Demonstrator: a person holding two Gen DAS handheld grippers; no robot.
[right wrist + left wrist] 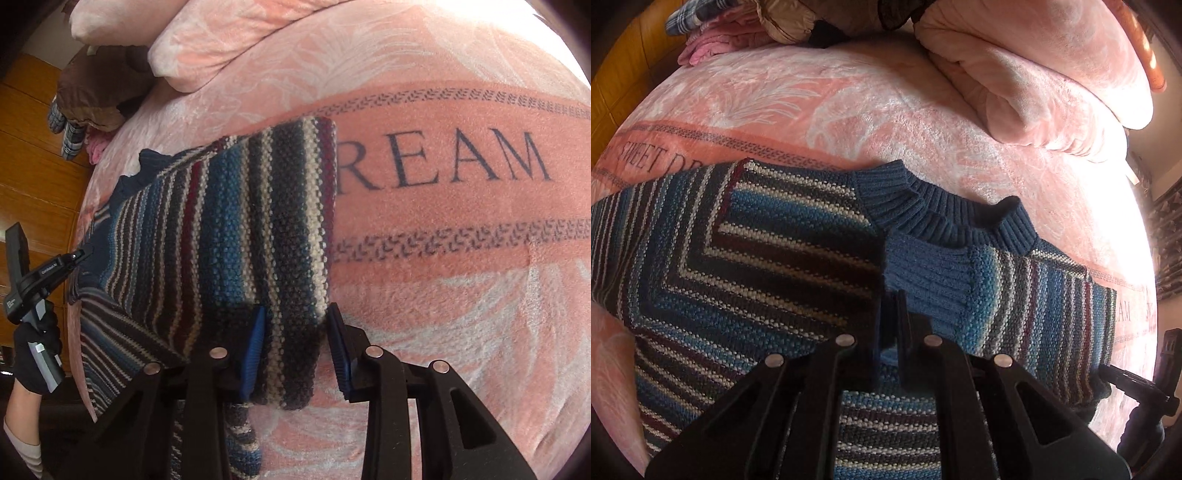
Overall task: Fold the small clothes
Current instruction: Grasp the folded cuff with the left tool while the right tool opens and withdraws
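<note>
The sweater (768,258) lay flat on the bed (443,295). The left hand-held gripper (888,332) was clamped on its cuff at twelve o'clock; the right hand-held gripper (295,350) stood apart, straddling its edge.

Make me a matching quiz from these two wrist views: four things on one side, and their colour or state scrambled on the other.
1. left gripper
2. right gripper
3. sweater collar
4. blanket

a. pink with dark lettering
b. open, around the sweater's edge
c. solid blue ribbing
d. shut on a blue cuff

Pairs: 1-d, 2-b, 3-c, 4-a
</note>
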